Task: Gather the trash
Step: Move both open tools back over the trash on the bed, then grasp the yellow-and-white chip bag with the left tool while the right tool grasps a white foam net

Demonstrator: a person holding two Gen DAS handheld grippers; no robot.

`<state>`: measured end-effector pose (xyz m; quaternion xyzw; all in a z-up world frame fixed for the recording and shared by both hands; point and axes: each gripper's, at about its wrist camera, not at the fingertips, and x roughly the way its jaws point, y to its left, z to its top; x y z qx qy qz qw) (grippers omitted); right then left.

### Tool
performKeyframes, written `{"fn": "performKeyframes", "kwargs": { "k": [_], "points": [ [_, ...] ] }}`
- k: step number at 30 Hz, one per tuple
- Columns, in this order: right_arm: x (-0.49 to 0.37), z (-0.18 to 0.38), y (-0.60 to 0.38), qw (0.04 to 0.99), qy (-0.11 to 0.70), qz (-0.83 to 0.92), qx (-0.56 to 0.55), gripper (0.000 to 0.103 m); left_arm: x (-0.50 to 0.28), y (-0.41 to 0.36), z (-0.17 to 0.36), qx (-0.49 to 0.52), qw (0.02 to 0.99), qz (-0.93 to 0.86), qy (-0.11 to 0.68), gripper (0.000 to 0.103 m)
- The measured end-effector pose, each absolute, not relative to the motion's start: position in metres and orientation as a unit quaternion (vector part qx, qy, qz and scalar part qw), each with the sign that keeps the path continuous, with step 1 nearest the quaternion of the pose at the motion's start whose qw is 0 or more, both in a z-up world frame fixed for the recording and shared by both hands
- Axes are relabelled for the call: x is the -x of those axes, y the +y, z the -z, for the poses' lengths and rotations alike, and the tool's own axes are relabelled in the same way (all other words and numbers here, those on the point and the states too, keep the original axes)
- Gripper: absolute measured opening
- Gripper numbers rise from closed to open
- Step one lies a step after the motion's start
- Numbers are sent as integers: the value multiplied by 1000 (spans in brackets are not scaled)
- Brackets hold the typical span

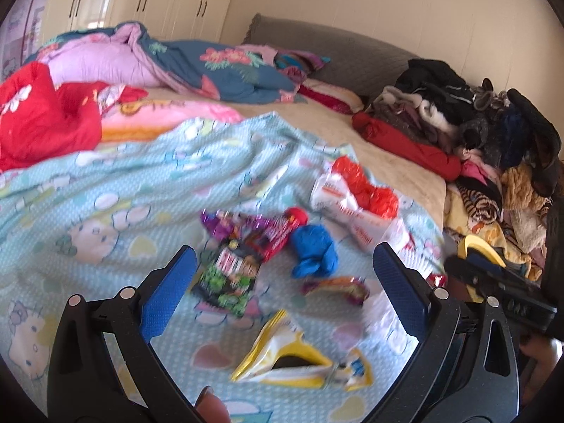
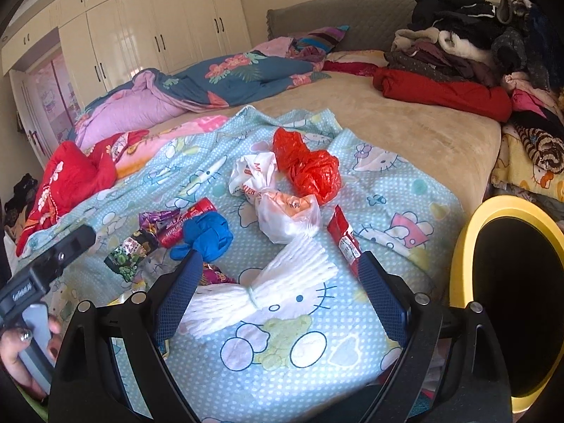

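Observation:
Trash lies scattered on a light blue Hello Kitty blanket (image 2: 405, 190) on a bed. My left gripper (image 1: 282, 275) is open and empty above a green-and-black snack wrapper (image 1: 229, 278), a blue crumpled bag (image 1: 313, 250), a purple wrapper (image 1: 335, 287) and a yellow-white wrapper (image 1: 296, 356). My right gripper (image 2: 278, 282) is open and empty over a white foam net (image 2: 268, 289). Beyond it lie a white plastic bag (image 2: 282, 211), a red plastic bag (image 2: 306, 165), a red wrapper (image 2: 345, 239) and the blue bag (image 2: 208, 236).
A yellow-rimmed bin (image 2: 507, 299) with a black liner stands at the bed's right edge. A pile of clothes (image 2: 476, 53) covers the bed's right side. Quilts (image 2: 211, 77) and a red cloth (image 2: 67, 179) lie at the left. White wardrobes (image 2: 141, 31) stand behind.

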<state>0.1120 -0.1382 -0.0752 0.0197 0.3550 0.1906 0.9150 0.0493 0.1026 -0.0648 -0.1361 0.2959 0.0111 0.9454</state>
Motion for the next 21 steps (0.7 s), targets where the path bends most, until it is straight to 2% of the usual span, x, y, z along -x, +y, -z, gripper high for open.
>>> {"fn": "performKeyframes", "kwargs": {
  "k": [16,21],
  "points": [
    [-146,120,-118,884,429,-183,-46,86,-43,116,119,183,908,15,376,91],
    [-156,136,-115,870,454,-181,-59,72,-46,105,134,193,895,32,401,84]
  ]
}}
